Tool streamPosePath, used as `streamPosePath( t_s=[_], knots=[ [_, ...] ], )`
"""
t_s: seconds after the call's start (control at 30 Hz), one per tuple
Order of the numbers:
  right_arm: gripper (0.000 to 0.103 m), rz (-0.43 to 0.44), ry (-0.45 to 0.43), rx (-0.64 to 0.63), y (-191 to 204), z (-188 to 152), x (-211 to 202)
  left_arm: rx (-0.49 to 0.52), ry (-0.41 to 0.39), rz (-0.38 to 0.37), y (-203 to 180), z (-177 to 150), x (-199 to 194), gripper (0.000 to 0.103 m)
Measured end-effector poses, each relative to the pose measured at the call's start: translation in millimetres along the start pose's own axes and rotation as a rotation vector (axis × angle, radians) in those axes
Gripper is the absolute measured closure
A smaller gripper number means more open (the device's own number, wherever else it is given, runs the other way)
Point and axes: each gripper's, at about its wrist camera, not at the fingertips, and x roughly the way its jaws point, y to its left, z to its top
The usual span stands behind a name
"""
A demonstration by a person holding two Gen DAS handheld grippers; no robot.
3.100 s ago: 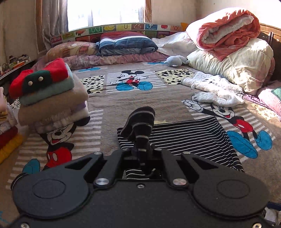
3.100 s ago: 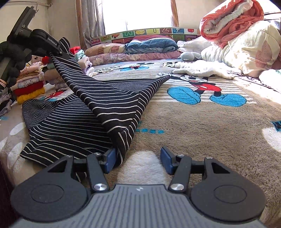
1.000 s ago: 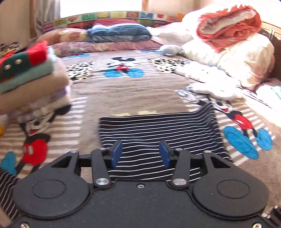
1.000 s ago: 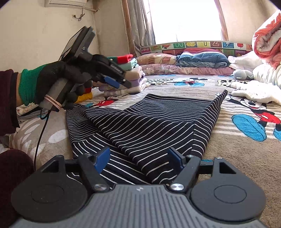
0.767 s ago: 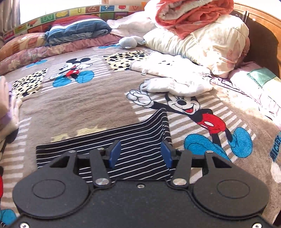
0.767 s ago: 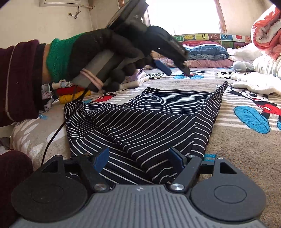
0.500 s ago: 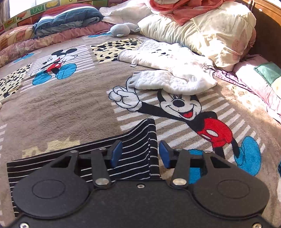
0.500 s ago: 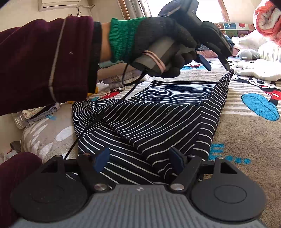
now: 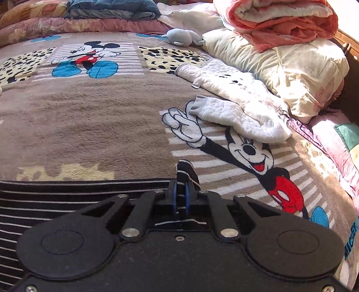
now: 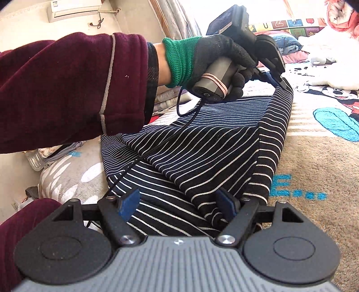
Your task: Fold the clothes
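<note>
A black garment with thin white stripes (image 10: pixel 202 148) lies partly folded on the brown Mickey Mouse blanket (image 9: pixel 89 125). My left gripper (image 9: pixel 180 193) is shut on the garment's far right corner (image 9: pixel 187 171), which sticks up between the blue pads. In the right wrist view the left gripper (image 10: pixel 274 77) pinches that raised corner. My right gripper (image 10: pixel 177 203) is open, its jaws straddling the garment's near edge, with the right pad (image 10: pixel 226 203) against a fold.
A white quilted garment (image 9: pixel 237 107) lies on the blanket ahead. Cream and coral bedding (image 9: pixel 291 45) is piled at the right by the wooden bed frame. Pillows (image 9: pixel 107 11) and a grey soft toy (image 9: pixel 181 37) lie at the back. Folded clothes (image 10: pixel 166 96) are stacked at left.
My left gripper let go of the garment, moved right along its far edge while open, and has now shut on the far right corner. My right gripper stayed open at the near edge.
</note>
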Motion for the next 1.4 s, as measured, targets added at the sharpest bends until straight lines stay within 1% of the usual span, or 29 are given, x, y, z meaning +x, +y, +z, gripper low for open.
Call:
streamPosePath(
  t_s=[0.17, 0.2, 0.3, 0.37, 0.4, 0.43, 0.5, 0.6, 0.73, 0.8, 0.83, 0.9, 0.93, 0.97, 1.07, 1.13, 1.2, 1.3, 1.33, 1.4],
  knots=[
    [0.028, 0.01, 0.0, 0.011, -3.4, 0.9, -2.8, -0.174, -0.026, -0.069, 35.8, -4.3, -3.1, 0.097],
    [0.028, 0.012, 0.0, 0.015, -4.0, 1.3, -3.4, -0.189, -0.041, -0.089, 38.7, -5.7, -4.2, 0.097],
    [0.028, 0.036, -0.003, 0.04, -7.2, 2.8, -5.4, -0.195, -0.044, -0.099, 40.5, -6.4, -2.1, 0.097],
    [0.027, 0.051, -0.005, 0.055, -9.2, 3.8, -7.0, -0.181, -0.028, -0.07, 40.2, -6.8, 2.9, 0.097],
    [0.027, 0.053, -0.004, 0.055, -9.5, 4.4, -8.0, -0.153, -0.02, -0.049, 38.2, -7.4, 5.8, 0.096],
    [0.027, 0.055, -0.004, 0.055, -9.6, 4.9, -9.0, -0.095, -0.01, -0.016, 33.9, -7.9, 9.4, 0.092],
    [0.027, 0.058, -0.001, 0.056, -10.0, 5.8, -8.9, -0.059, -0.005, -0.005, 29.0, -5.6, 9.0, 0.092],
    [0.027, 0.064, 0.003, 0.055, -10.2, 7.0, -8.3, -0.048, -0.04, -0.031, 28.1, -2.0, -11.1, 0.087],
    [0.027, 0.066, 0.004, 0.05, -8.4, 6.0, -7.4, -0.031, -0.084, -0.067, 26.2, 2.3, -37.7, 0.087],
    [0.027, 0.066, 0.004, 0.049, -8.6, 6.3, -6.1, 0.048, -0.063, -0.131, 12.1, -3.7, -49.4, 0.087],
    [0.027, 0.066, 0.005, 0.047, -8.3, 6.2, -5.7, 0.079, -0.044, -0.176, 4.4, -8.7, -52.9, 0.087],
    [0.027, 0.066, 0.008, 0.044, -7.7, 5.9, -4.8, 0.132, -0.017, -0.216, -7.1, -17.4, -53.4, 0.087],
    [0.027, 0.067, 0.009, 0.042, -7.4, 5.8, -4.4, 0.169, -0.006, -0.206, -12.3, -22.2, -51.6, 0.087],
    [0.027, 0.067, 0.011, 0.04, -7.1, 5.7, -3.9, 0.192, 0.009, -0.18, -14.9, -26.5, -46.3, 0.087],
    [0.027, 0.067, 0.015, 0.035, -6.2, 5.4, -2.6, 0.116, 0.072, -0.086, 2.7, -35.1, -19.0, 0.087],
    [0.026, 0.067, 0.017, 0.032, -5.6, 5.2, -1.8, 0.044, 0.075, -0.112, 16.9, -35.0, -13.8, 0.087],
    [0.026, 0.068, 0.02, 0.028, -4.9, 5.0, -0.9, 0.017, 0.052, -0.125, 16.6, -28.1, -23.7, 0.087],
    [0.024, 0.068, 0.024, 0.023, -4.0, 4.7, 0.4, 0.032, -0.002, -0.111, 11.6, -14.0, -29.8, 0.087],
    [0.023, 0.068, 0.025, 0.021, -3.7, 4.6, 0.8, 0.027, -0.009, -0.113, 12.1, -8.8, -27.3, 0.087],
    [0.023, 0.069, 0.028, 0.017, -3.0, 4.6, 2.0, 0.02, -0.031, -0.086, 13.7, -0.3, -18.5, 0.087]
  ],
)
